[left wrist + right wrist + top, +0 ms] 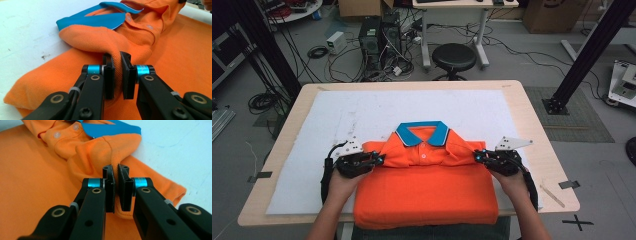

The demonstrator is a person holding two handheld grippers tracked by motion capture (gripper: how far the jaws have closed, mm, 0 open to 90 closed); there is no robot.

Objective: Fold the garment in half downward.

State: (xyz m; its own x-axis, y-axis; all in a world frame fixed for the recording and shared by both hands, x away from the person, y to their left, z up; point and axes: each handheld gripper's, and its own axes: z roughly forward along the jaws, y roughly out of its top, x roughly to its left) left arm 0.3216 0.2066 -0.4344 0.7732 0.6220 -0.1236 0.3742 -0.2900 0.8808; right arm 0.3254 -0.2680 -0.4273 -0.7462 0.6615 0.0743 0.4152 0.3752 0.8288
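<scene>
An orange polo shirt (427, 190) with a blue collar (422, 133) lies folded on the white sheet, collar towards the far side. My left gripper (379, 159) is shut on a fold of the shirt (100, 37) at its left shoulder edge. My right gripper (478, 156) is shut on a matching fold of the shirt (105, 147) at its right shoulder edge. In both gripper views a ridge of orange cloth is pinched between the black jaws. The left gripper (117, 75) and right gripper (115, 188) point inward at each other across the shirt.
A white sheet (362, 110) covers most of the wooden table (537, 130). The shirt's near edge hangs over the table's front. Beyond the table stand a black stool (454, 57), computer towers (377, 37) and floor cables. Black frame posts (589, 50) flank the table.
</scene>
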